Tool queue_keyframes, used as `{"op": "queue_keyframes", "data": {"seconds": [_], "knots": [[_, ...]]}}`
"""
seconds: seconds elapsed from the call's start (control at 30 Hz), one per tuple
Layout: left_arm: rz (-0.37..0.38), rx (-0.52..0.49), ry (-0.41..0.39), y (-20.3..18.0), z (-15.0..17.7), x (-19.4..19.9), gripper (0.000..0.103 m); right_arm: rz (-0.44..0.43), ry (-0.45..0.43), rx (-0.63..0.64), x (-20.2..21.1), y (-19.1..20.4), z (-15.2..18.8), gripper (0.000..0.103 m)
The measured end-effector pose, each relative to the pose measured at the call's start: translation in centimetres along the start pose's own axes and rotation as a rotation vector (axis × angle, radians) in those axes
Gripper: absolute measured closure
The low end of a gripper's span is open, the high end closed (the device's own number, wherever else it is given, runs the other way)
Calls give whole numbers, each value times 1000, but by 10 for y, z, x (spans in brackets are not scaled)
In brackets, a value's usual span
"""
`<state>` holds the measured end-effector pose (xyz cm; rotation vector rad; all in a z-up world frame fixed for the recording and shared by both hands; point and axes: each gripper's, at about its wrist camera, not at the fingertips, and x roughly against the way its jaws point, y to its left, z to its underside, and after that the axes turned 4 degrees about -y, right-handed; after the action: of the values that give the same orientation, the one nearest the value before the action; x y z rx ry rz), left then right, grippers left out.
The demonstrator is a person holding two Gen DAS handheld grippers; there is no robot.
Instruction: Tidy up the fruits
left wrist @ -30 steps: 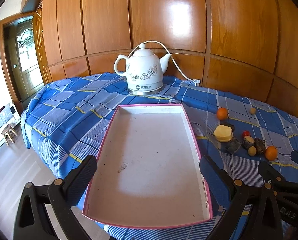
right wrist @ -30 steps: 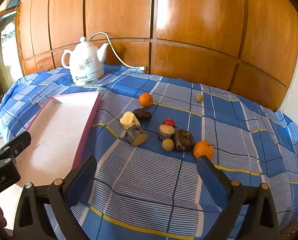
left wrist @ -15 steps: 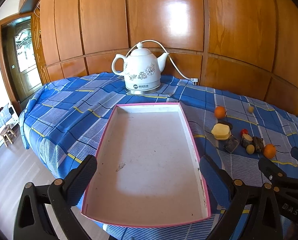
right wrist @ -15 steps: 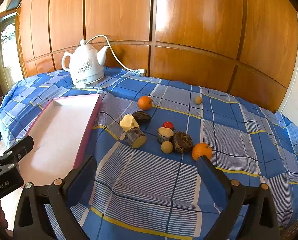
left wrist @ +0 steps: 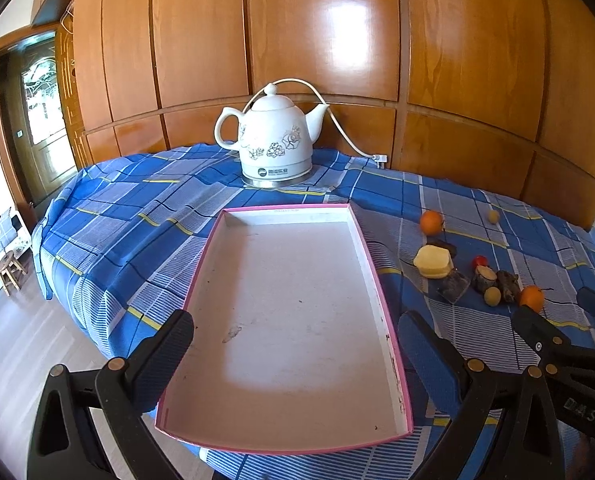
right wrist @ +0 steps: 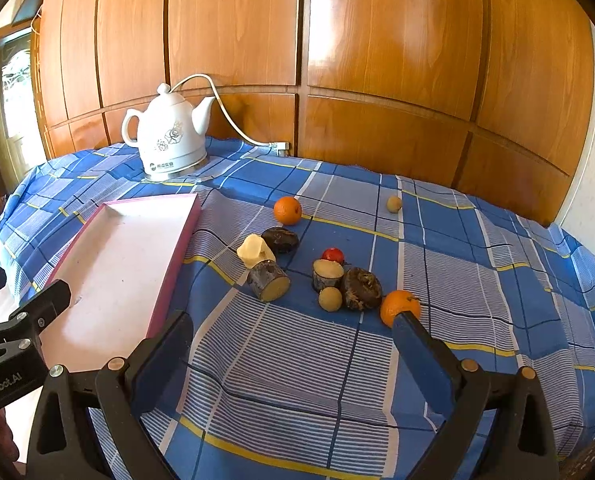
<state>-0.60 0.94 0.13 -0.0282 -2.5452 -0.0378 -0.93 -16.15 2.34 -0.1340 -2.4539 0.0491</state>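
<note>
An empty pink-rimmed white tray (left wrist: 371, 264) lies on the blue checked cloth; it also shows in the right wrist view (right wrist: 185, 232). To its right lies a cluster of produce: two oranges (right wrist: 287, 210) (right wrist: 397, 307), a small red fruit (right wrist: 333, 255), round yellow fruits (right wrist: 330, 299) (right wrist: 394, 203), a pale yellow piece (right wrist: 253, 250), dark lumps (right wrist: 280, 239) (right wrist: 362, 288) and cut stubs (right wrist: 268, 280). My left gripper (left wrist: 295, 344) is open above the tray's near end. My right gripper (right wrist: 291, 346) is open, short of the cluster.
A white flowered electric kettle (left wrist: 275, 148) with a cord stands at the back of the table, against a wooden panelled wall. The table edge drops off at the left toward a door and a small stool (left wrist: 11, 270).
Both grippers have drawn back and risen slightly, so the tray and the fruits sit a little farther away in the views. Nothing on the table has moved.
</note>
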Motion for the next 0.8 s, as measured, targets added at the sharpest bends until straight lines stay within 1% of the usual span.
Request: {"op": "queue_keyframes", "data": {"seconds": [0.3, 0.57, 0.63, 0.73, 0.8], "knots": [[10, -8, 2, -3, 0, 0, 0, 1, -7, -6, 1, -1, -2, 1], [29, -15, 16, -7, 1, -2, 0, 2, -1, -16, -2, -10, -5, 1], [61, -15, 31, -8, 0, -4, 0, -3, 6, -12, -4, -14, -8, 1], [157, 7, 78, -8, 1, -10, 0, -34, 22, -15, -9, -25, -16, 1], [175, -9, 85, -12, 1, -12, 0, -50, 38, -18, -13, -37, -25, 1]]}}
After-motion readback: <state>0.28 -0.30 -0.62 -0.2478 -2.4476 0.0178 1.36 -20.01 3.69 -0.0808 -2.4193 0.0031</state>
